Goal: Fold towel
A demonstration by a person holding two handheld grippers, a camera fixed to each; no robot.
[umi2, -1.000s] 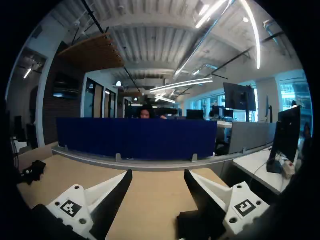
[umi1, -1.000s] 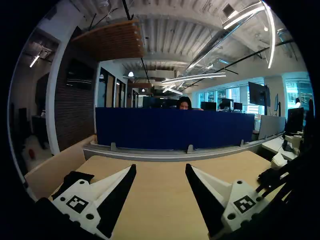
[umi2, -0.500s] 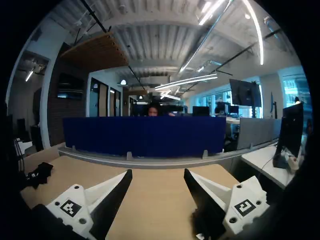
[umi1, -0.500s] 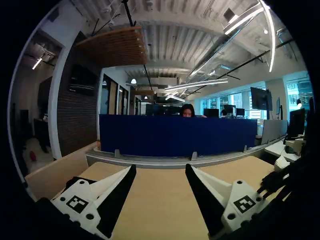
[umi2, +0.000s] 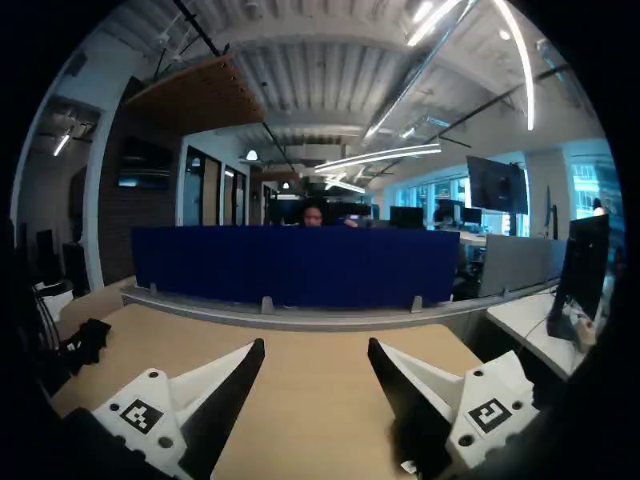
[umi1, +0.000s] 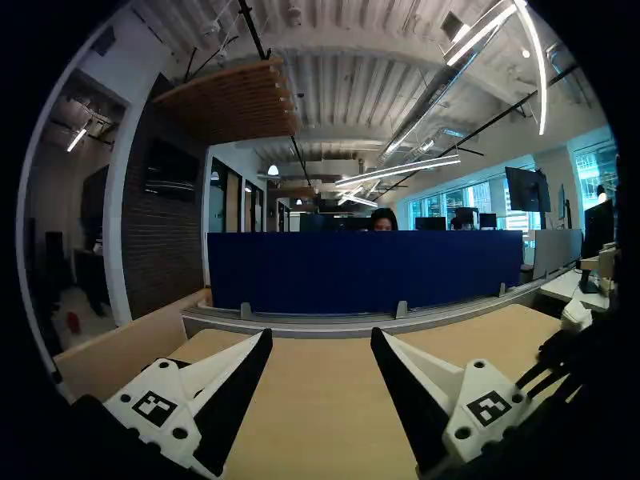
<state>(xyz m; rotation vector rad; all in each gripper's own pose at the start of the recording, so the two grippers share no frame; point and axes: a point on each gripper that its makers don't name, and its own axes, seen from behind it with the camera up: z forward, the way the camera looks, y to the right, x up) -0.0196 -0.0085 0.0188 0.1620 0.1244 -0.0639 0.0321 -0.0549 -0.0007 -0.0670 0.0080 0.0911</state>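
Left gripper view: brick wall (umi1: 164,248) far left, slatted wood ceiling panel (umi1: 232,100) above it. Left gripper (umi1: 321,332) is low in the middle, its jaws spread wide with nothing between them, over a bare tan table (umi1: 320,416). A blue partition (umi1: 360,272) runs along the table's far edge, with a person's head (umi1: 384,218) just above it. A hanging monitor (umi1: 528,188) is at right, and a black jumbled object (umi1: 572,352) sits at the table's right edge; cannot tell what it is.

Right gripper view: a black object (umi2: 84,340) lies on the table's left edge, unclear. Right gripper (umi2: 315,342) is in the middle, jaws also wide apart and holding nothing, over the same tan top (umi2: 312,400). A dark patch (umi2: 404,444) sits under the base of its right finger; cannot tell if it is cloth or shadow. A desk monitor (umi2: 582,268) stands on the side desk (umi2: 528,320) at right.

Cannot tell where the towel lies.
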